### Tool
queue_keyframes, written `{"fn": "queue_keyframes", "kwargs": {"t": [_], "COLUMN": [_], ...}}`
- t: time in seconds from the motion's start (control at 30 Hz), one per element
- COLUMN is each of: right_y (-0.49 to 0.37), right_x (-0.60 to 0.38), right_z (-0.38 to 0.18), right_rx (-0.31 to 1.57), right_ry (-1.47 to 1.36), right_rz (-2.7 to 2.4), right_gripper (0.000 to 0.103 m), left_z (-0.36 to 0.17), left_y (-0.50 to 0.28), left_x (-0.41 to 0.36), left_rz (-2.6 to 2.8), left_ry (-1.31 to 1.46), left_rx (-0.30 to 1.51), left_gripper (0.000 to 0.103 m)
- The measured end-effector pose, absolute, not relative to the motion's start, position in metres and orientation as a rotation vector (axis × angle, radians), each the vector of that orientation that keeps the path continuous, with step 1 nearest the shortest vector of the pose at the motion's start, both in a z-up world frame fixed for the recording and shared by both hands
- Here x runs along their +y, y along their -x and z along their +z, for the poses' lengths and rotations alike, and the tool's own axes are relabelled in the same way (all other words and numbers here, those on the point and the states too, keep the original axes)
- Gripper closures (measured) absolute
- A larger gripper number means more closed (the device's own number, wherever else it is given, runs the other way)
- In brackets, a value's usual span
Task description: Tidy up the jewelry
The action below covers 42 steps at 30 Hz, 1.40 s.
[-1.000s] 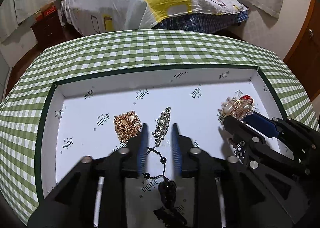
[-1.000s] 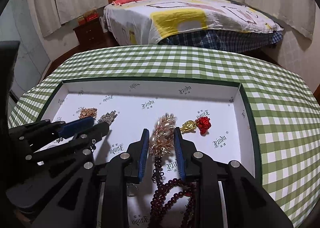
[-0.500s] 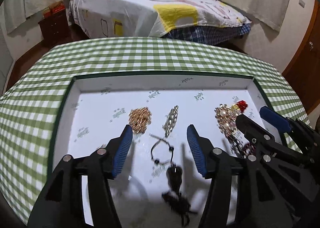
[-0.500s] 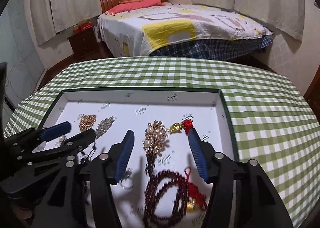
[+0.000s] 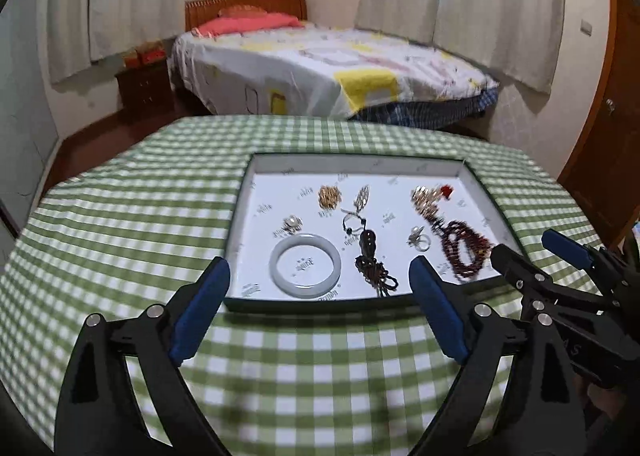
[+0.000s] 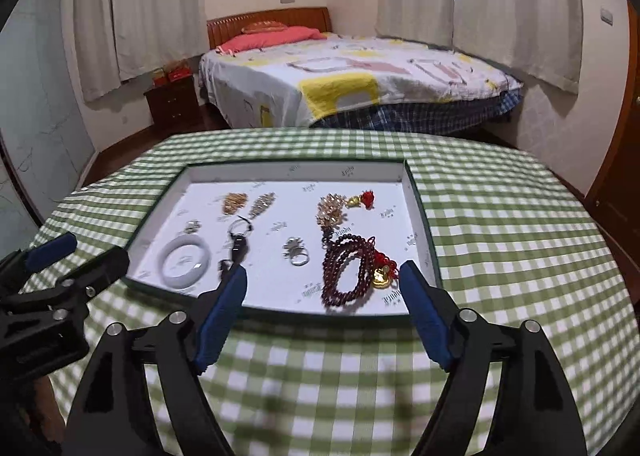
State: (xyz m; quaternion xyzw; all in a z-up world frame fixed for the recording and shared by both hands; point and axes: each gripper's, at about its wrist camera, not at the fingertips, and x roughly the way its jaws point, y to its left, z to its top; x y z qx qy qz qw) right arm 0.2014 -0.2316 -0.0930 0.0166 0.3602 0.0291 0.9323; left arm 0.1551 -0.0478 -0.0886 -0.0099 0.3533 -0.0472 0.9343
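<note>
Risks, left to right. Left gripper point(image 5: 320, 280): jaws have just been opening, wide now, nothing between them, hanging over worktop point(image 5: 132, 215) at near rim of tray point(image 5: 320, 302). White bangle point(image 5: 305, 266) smooth, likely to slip from pads. Black corded pendant point(image 5: 368, 248) lies just beside ring point(image 5: 420, 242); cord could snag and drag neighbour. Dark red bead strand point(image 5: 464, 248) coiled, may tangle. Right gripper point(image 6: 323, 286): jaws likewise just opened, wide, empty; low reach could knock tray rim.
</note>
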Motion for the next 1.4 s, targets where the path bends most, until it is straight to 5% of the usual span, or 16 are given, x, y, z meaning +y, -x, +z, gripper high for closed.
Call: {"fn": "queue_keyframes", "kwargs": {"t": [0.47,1.4], "right_y": [-0.117,-0.090], "right_x": [-0.227,-0.226], "right_z": [-0.010,0.002], "right_rx": [0.547,0.502], "right_ry": [0.011,0.018], "right_rz": [0.053,0.041], "right_gripper": [0.025,0.025], "left_z": [-0.013,0.000], "left_y": [-0.073,-0.044], "left_x": [-0.046,-0.039], "left_rz": [-0.055,-0.047], "left_ry": [-0.007,0.014], "left_rx": [0.556,0.521], "left_gripper": [0.008,0.008]}}
